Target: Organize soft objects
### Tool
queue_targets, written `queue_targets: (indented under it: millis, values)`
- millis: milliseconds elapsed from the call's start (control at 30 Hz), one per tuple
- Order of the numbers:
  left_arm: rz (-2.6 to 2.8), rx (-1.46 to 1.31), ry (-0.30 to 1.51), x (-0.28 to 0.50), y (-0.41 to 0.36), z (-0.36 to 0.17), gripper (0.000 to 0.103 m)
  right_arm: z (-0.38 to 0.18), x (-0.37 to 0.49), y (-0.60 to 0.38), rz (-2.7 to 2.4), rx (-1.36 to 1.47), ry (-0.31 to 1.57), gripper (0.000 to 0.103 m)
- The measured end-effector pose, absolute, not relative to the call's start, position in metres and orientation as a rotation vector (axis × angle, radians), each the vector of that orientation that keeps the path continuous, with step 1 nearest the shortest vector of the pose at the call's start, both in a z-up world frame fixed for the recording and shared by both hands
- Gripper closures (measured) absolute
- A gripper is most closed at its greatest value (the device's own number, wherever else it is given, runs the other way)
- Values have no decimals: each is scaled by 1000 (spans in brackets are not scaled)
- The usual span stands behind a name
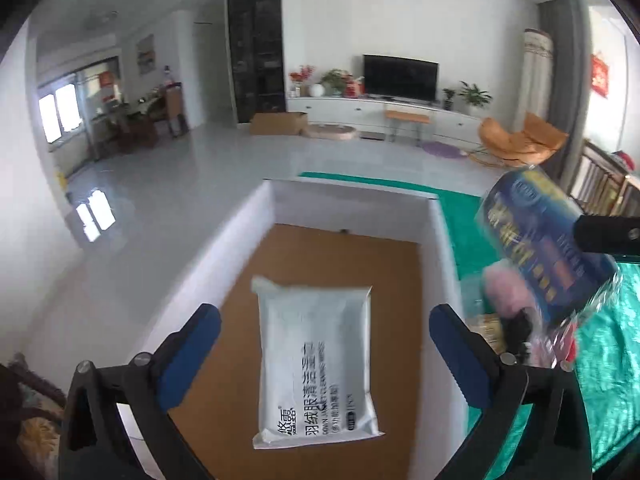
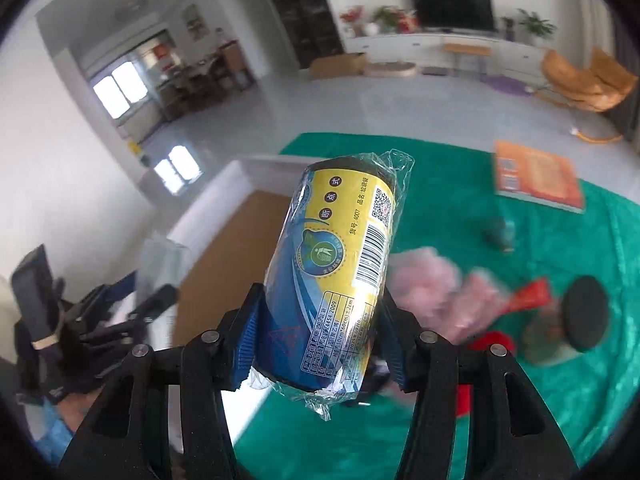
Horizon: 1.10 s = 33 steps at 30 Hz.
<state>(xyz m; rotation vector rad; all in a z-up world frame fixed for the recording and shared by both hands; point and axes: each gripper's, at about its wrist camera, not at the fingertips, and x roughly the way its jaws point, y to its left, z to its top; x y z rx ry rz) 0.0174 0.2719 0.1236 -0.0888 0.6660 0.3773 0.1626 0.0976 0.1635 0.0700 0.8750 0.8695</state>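
Box: white-walled box [image 1: 248, 236] with a brown floor is sitting at the edge of the green cloth [image 2: 460, 184]; this is where, by my reading, the soft things are being gathered.
Wipes pack: white pack of wipes [image 1: 316, 364] is showing between the left gripper's [image 1: 324, 344] fingers, over the box floor; whether it is lying there or falling is not something I can tell.
Left claw: jaws are standing wide apart, released, pads well clear of the pack on both sides.
Right claw: right gripper [image 2: 320, 336] is clenching a blue-and-yellow roll of bags [image 2: 340, 276] in clear wrap, blue pads pressing its lower half, the roll tilting up and away from the camera.
Roll position: it is hanging above the green cloth just beside the box's near wall, not yet over the opening.
Left behind: pink fluffy items [image 2: 432, 284], a red packet [image 2: 528, 296], a black round disc [image 2: 586, 312] and an orange book [image 2: 536, 178] are lying on the cloth.
Risk, slip: the wrap looks slick and the grip is sitting low on the roll, so a quick swing could be pivoting it out of the pads.
Risk, miss: letting go too early would be dropping the roll on the box wall or the cloth.
Risk, collision: both grippers are working close together at the box, so the right one could be knocking the left.
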Motion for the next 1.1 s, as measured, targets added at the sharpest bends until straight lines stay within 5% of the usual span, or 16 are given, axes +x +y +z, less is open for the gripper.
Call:
queue_targets:
  millis: [67, 233, 433, 667, 1100]
  values:
    - [421, -80, 675, 7, 283, 116, 0, 158, 152, 129, 996, 110, 911, 22]
    - [281, -111, 663, -3, 268, 105, 0, 150, 132, 107, 854, 0, 798, 22]
    - [-164, -84, 713, 10, 161, 92, 0, 68, 130, -39, 380, 8, 766, 22]
    - [-308, 14, 919, 39, 31, -16, 0, -23, 129, -196, -114, 129, 853, 22]
    - [-173, 90, 956, 85, 13, -66, 0, -52, 137, -199, -196, 120, 840, 16]
